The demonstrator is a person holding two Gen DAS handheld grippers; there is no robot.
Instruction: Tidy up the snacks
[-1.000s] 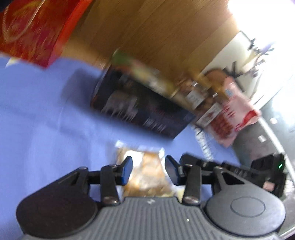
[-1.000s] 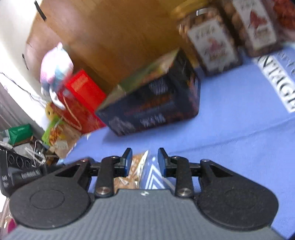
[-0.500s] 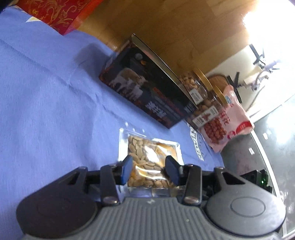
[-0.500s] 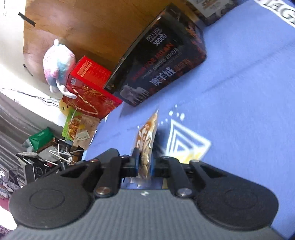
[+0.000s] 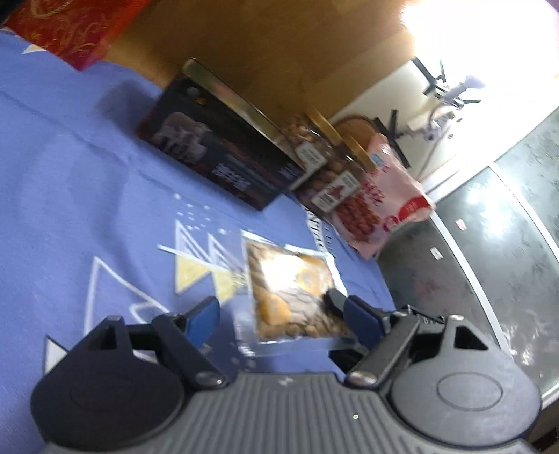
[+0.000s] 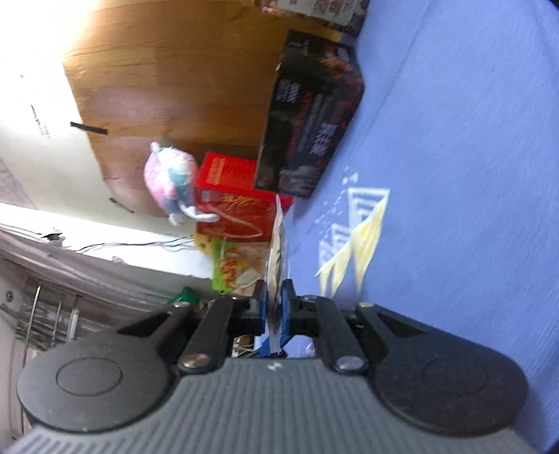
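Blue tablecloth (image 5: 70, 174) underlies the whole scene. At far left of the left wrist view stands a red gift box (image 5: 66, 28), then a dark carton (image 5: 223, 157), two gold-lidded nut jars (image 5: 328, 167) and a pink snack bag (image 5: 380, 202) in a row along the wooden backboard. The left gripper (image 5: 276, 314) now has its jaws spread wide, where half a second ago they stood narrow about the clear nut packet (image 5: 293, 297); it holds nothing. In the right wrist view the right gripper (image 6: 274, 307) is clamped on that packet (image 6: 277, 251), seen edge-on and raised clear of the cloth, having moved up and over since the earlier frame. Judged from this, the packet is in sole custody of the right gripper, and placement among the row remains.
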